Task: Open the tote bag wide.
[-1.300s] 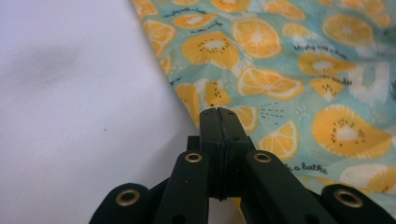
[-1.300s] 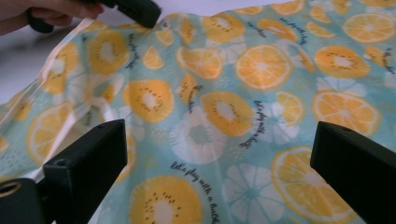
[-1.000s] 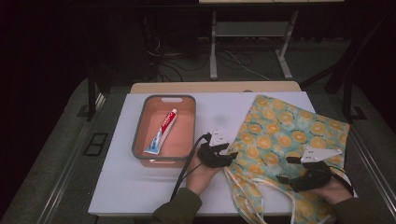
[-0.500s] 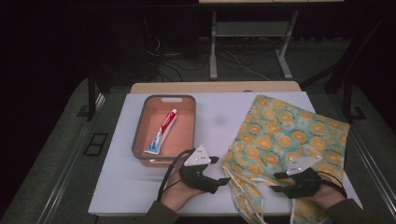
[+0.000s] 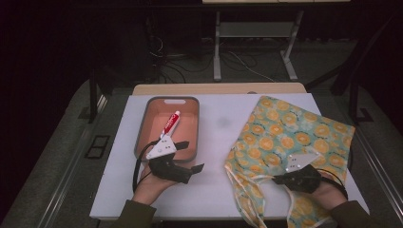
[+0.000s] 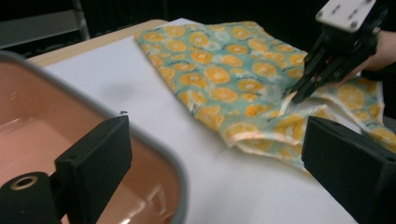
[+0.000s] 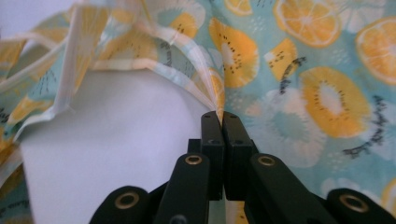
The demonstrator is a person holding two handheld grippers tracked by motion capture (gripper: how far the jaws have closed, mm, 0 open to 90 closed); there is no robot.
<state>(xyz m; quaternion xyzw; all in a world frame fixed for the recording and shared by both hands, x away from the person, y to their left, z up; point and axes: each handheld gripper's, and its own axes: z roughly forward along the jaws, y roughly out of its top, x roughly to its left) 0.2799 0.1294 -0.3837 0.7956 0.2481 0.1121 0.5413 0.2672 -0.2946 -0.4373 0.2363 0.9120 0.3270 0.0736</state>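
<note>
Item: fruit-print cloth bag (image 5: 290, 137), right of frame. Our right claw (image 5: 278, 179) has just closed, pinching its hem; our left claw (image 5: 190, 156) has just spread, nothing between, lower centre, w/ tray (image 5: 142, 137) beside.

No lettering can be read, not even on the toothpaste tube (image 5: 170, 124).

Tray (image 5: 142, 124): grey-rimmed, salmon-pink inside, at the surface's left half.
Toothpaste tube (image 5: 170, 124): red and white, lying inside the tray, cap toward the far end.
Surface (image 5: 216, 123): white, wooden edge at the far side.
Floor cables (image 5: 176, 66): tangled beyond it.
</note>
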